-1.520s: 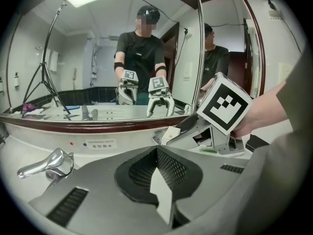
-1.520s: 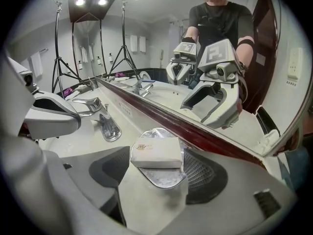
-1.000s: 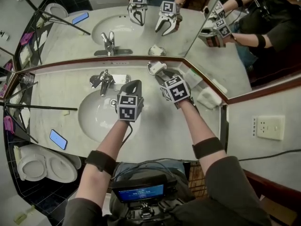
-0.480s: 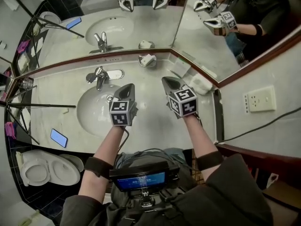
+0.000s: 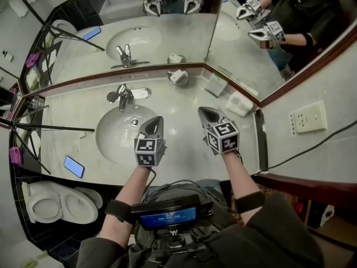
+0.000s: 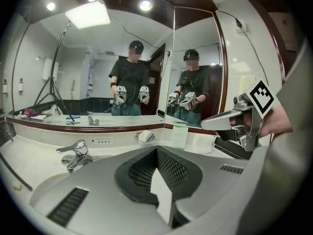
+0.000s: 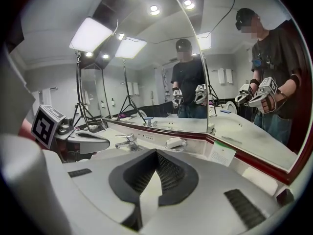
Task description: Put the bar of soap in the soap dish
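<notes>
A white bar of soap (image 5: 178, 75) lies in the small metal soap dish (image 5: 170, 81) at the back of the counter, under the mirror. The left gripper view shows the soap (image 6: 145, 135) ahead, as does the right gripper view (image 7: 174, 142). My left gripper (image 5: 156, 120) hovers shut and empty over the basin's right rim. To its right, my right gripper (image 5: 204, 112) is shut and empty above the counter. Both point toward the mirror, well short of the dish. My own jaws meet with nothing between them in the left gripper (image 6: 157, 153) and right gripper (image 7: 156, 155) views.
A chrome faucet (image 5: 124, 95) stands behind the oval basin (image 5: 114, 135). A paper card (image 5: 215, 85) and a folded white towel (image 5: 239, 104) sit near the right corner. A blue phone (image 5: 73, 166) lies at the counter's front left. Tripod legs (image 5: 53, 128) cross the left side; a toilet (image 5: 53, 202) is below.
My right gripper was at the soap dish with open jaws; it has shut empty and drawn back toward me. My left gripper has drawn back too. The soap stays in the dish.
</notes>
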{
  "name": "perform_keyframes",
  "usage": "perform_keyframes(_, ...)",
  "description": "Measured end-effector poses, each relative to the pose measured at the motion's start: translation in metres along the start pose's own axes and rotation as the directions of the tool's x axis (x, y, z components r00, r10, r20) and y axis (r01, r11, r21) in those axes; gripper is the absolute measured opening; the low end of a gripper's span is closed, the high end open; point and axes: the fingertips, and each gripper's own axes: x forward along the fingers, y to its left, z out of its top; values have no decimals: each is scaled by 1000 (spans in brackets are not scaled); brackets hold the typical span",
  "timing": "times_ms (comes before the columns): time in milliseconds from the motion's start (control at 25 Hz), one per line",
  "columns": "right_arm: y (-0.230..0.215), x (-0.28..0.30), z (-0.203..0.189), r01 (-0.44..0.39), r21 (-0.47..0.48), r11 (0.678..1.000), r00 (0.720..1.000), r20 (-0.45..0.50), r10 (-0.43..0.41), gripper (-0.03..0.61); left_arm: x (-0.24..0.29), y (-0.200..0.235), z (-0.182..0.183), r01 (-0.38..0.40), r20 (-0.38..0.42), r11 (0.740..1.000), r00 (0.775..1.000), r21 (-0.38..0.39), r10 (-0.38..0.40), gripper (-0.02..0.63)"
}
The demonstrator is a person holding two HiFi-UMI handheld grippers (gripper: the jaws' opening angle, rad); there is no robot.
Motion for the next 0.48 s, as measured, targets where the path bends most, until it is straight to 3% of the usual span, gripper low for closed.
perform_keyframes(200,-2,3,-4,-2,-7,1000,1000,-19,2,17,2,-3,0,-2,10,1000,1000,-27,3,3)
perform_keyframes(480,-7,14,-5,-16,-16,1000,999,-35,15,17,27,0,-5,-11,-37,1000,999,-22,10,5)
